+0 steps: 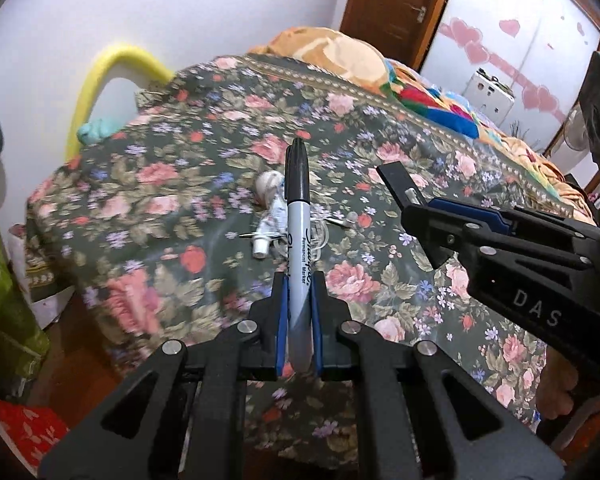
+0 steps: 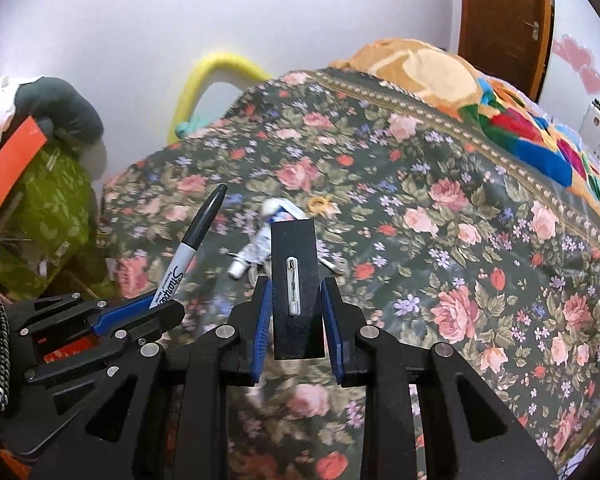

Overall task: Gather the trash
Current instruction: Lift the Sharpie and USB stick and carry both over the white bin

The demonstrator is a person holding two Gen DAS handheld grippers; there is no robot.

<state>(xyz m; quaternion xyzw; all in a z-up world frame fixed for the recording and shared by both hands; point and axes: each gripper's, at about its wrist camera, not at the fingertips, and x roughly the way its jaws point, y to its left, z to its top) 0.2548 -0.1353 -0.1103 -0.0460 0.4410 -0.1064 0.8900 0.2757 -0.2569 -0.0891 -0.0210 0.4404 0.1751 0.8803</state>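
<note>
My left gripper (image 1: 299, 280) is shut on a grey Sharpie marker (image 1: 298, 216) with a black cap, held upright above the bed; it also shows in the right wrist view (image 2: 188, 246). My right gripper (image 2: 296, 286) is shut on a flat black block (image 2: 294, 264) with a white pin on its face; the block also shows in the left wrist view (image 1: 400, 184). On the floral bedspread (image 1: 380, 280) ahead lie a squeezed white tube (image 2: 260, 240), white earphone wires (image 1: 320, 236) and a small yellow ring (image 2: 319, 202).
A folded orange and multicoloured blanket (image 2: 480, 100) lies at the far side of the bed. A yellow foam rail (image 1: 100, 76) stands at the left bed edge by the white wall. A green bag (image 2: 56, 196) sits on the floor at left. A brown door (image 2: 500, 20) is behind.
</note>
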